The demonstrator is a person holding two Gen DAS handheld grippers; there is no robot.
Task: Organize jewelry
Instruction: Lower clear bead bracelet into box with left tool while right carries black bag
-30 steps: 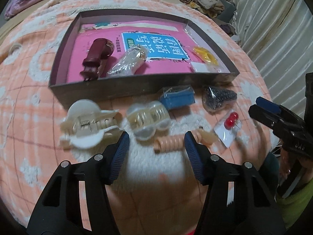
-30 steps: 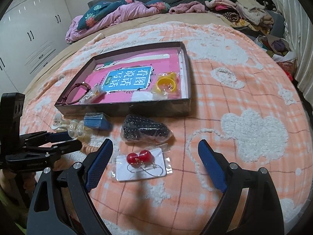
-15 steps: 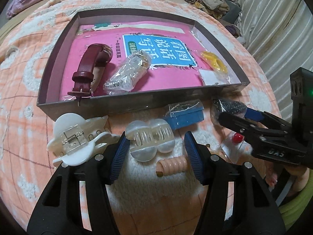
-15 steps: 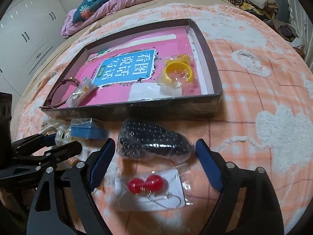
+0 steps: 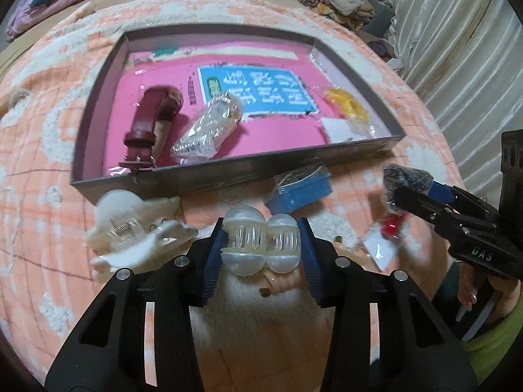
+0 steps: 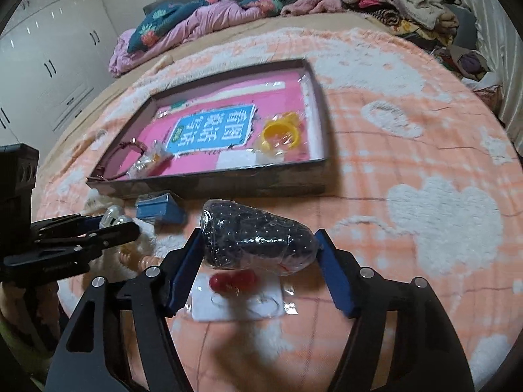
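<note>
The left hand-held gripper (image 5: 261, 245) is closing on a clear pearly hair clip (image 5: 260, 244) – the blue pads sit against both ends of it, so the clip looks gripped or all but gripped, just in front of the shallow box (image 5: 228, 176) on the bed. The right hand-held gripper (image 6: 258, 241) is closing too, at a middling width, round a bagged bundle of dark beads (image 6: 258, 236); the left pad touches the bag, while on the right I cannot tell whether the pad presses yet.

Both pieces lie between the fingers of their own gripper, near the box's front wall, so each looks set for a short lift over that wall. The box appears to be the collecting place – a maroon watch (image 5: 148, 127), a clear bagged piece (image 5: 209, 127) and a yellow bagged ring (image 6: 281, 134) already lie on its pink floor.

Loose on the peach blanket (image 6: 408, 163) are a white claw clip (image 5: 137, 232) left of the pearly one, a blue packet (image 5: 299, 187), a peach coil tie (image 5: 281, 282) under the left gripper, and red earrings on a card (image 6: 233, 281) just below the bead bag, close enough to be snagged.
</note>
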